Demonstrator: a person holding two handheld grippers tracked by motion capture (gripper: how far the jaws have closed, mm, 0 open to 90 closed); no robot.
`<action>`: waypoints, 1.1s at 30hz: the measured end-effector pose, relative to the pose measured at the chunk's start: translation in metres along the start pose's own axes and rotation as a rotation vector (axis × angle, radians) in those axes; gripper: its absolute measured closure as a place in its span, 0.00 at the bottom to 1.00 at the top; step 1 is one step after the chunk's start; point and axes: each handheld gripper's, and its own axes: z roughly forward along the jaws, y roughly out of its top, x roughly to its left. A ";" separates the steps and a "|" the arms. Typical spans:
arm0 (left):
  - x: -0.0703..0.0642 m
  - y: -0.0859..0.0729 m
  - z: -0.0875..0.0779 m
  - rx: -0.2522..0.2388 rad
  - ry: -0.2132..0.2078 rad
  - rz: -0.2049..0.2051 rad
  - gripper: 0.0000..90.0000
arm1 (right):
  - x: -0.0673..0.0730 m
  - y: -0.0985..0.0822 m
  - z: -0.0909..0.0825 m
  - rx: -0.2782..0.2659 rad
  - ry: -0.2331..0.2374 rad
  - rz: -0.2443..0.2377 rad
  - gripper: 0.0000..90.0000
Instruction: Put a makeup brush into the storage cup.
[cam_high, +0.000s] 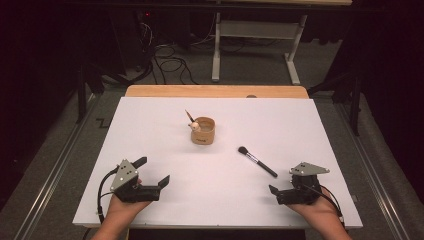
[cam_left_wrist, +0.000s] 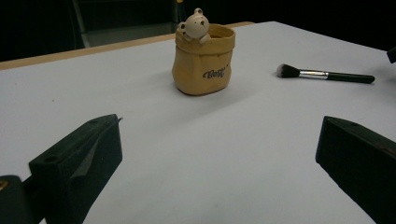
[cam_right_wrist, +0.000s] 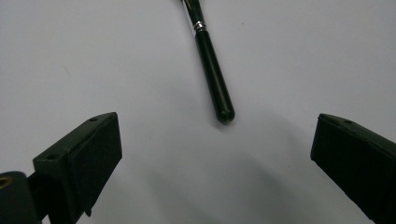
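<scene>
A tan sack-shaped cup (cam_high: 203, 131) with a small bear figure on its rim stands upright at the middle of the white table top (cam_high: 150, 125). A thin stick (cam_high: 189, 116) leans out of it. A black-handled makeup brush (cam_high: 257, 161) lies flat to its right, bristles toward the cup. My left gripper (cam_high: 154, 171) rests at the near left, open and holding nothing; the left gripper view looks between its jaws at the cup (cam_left_wrist: 203, 65) and the brush (cam_left_wrist: 324, 74). My right gripper (cam_high: 283, 181) rests at the near right, open, with the brush handle's end (cam_right_wrist: 219, 100) just ahead of its jaws.
The white top lies on a wooden table whose far edge (cam_high: 215, 91) shows as a strip. Beyond it on the floor stand a white desk frame (cam_high: 255, 30) and loose cables (cam_high: 170, 62). Metal rails (cam_high: 55, 170) run along both sides.
</scene>
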 end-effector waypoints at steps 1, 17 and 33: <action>0.000 0.000 0.000 -0.002 0.000 -0.002 0.01 | 0.001 0.000 0.001 0.019 0.004 0.000 0.03; 0.000 -0.001 -0.001 -0.009 -0.017 -0.010 0.01 | 0.001 0.008 0.004 0.157 0.002 -0.007 0.05; 0.000 -0.001 -0.002 -0.014 -0.021 -0.010 0.01 | 0.004 0.018 0.000 0.285 0.007 -0.056 0.08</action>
